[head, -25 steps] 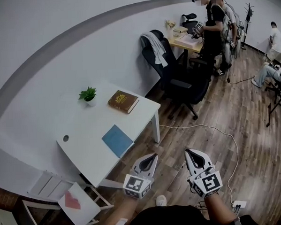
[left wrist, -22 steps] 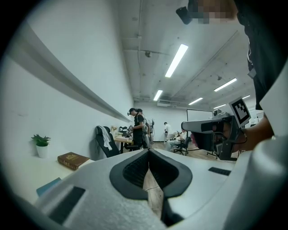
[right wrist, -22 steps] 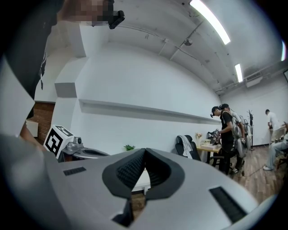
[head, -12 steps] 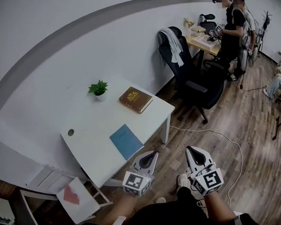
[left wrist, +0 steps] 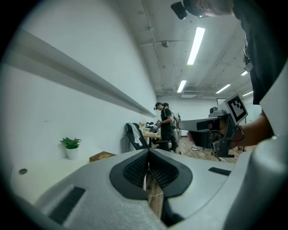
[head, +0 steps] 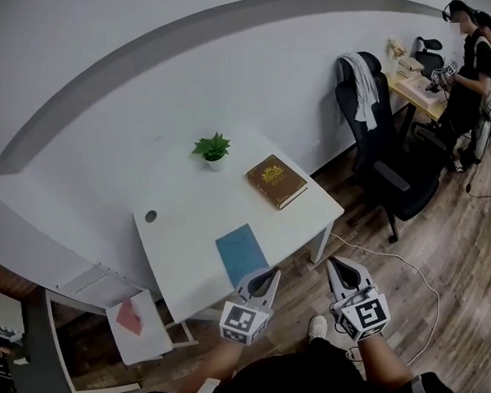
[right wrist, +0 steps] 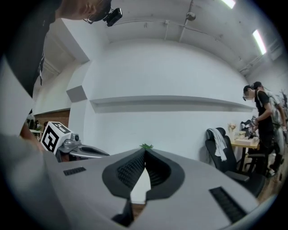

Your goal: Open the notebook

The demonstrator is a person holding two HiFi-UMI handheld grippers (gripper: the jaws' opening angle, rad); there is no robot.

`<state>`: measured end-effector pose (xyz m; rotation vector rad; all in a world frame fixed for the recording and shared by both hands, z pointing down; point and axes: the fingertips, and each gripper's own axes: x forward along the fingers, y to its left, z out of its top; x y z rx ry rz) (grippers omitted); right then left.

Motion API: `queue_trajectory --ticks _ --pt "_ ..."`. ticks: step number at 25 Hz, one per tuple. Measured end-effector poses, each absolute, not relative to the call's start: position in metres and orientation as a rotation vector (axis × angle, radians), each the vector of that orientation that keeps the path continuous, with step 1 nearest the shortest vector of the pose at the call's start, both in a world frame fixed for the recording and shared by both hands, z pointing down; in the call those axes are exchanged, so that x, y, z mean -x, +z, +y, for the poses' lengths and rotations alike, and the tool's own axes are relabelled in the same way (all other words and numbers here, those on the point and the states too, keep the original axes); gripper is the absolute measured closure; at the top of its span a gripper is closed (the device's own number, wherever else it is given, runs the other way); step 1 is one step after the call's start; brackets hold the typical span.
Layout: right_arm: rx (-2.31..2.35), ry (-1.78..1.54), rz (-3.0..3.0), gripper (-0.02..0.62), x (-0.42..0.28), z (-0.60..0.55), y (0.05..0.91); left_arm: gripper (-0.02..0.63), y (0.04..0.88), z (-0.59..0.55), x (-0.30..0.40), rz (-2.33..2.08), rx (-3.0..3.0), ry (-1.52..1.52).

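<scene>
Blue flat notebook (head: 241, 253) lies closed on smooth white table (head: 182, 236).
Left gripper (head: 272, 273) and right gripper (head: 334, 263): ribbed black jaws pressed together, nothing between.

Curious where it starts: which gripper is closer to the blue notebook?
Left. The left gripper is just beside the blue notebook, off its near-right corner; the right gripper is farther right, over the floor.

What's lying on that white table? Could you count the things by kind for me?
books: 2, the brown book and the blue notebook
plant: 1
total: 3
</scene>
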<state>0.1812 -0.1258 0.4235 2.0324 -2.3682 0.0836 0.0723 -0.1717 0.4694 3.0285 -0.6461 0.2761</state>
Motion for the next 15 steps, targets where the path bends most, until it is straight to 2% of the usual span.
queue_trajectory --ticks 8,15 --pt "-1.807 0.060 -2.556 0.594 -0.201 -0.199 0.423 0.600 0.473 -0.220 -0.078 -0.958 -2.941 0.292" --pt "-1.620 0.055 -2.672 0.594 -0.207 -0.229 0.433 0.600 0.496 -0.234 -0.079 -1.137 -2.861 0.433"
